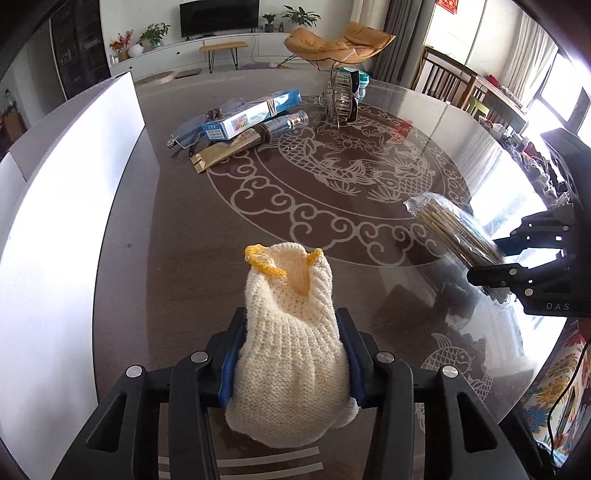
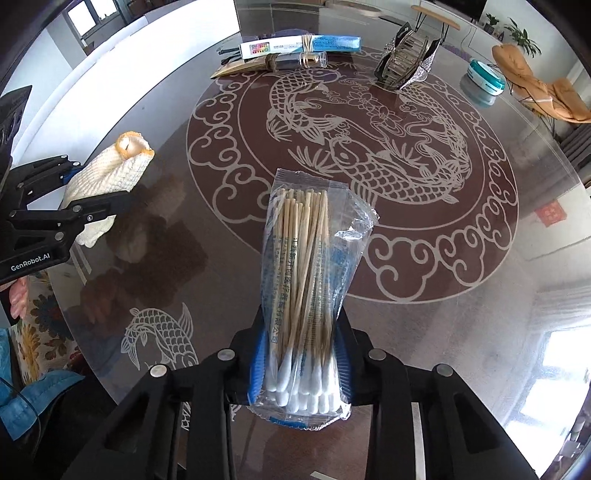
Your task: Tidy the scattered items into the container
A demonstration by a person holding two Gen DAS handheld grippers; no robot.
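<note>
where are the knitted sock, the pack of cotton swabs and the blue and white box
knitted sock [image 1: 291, 332], left wrist view, on its ribbed cream middle
pack of cotton swabs [image 2: 303, 280], right wrist view, on the wooden sticks inside the clear wrapper
blue and white box [image 1: 251, 116], left wrist view, on its long top face

Sunlit room: TV [image 1: 219, 16], orange chair [image 1: 338, 44], bright windows [image 1: 450, 33].

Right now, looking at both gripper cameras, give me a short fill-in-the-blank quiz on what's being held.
The left hand-held gripper is shut on a cream knitted ____.
The right hand-held gripper is shut on a clear packet of cotton ____.
The glass table shows a ____ pattern.

Missing words: glove; swabs; fish
</note>
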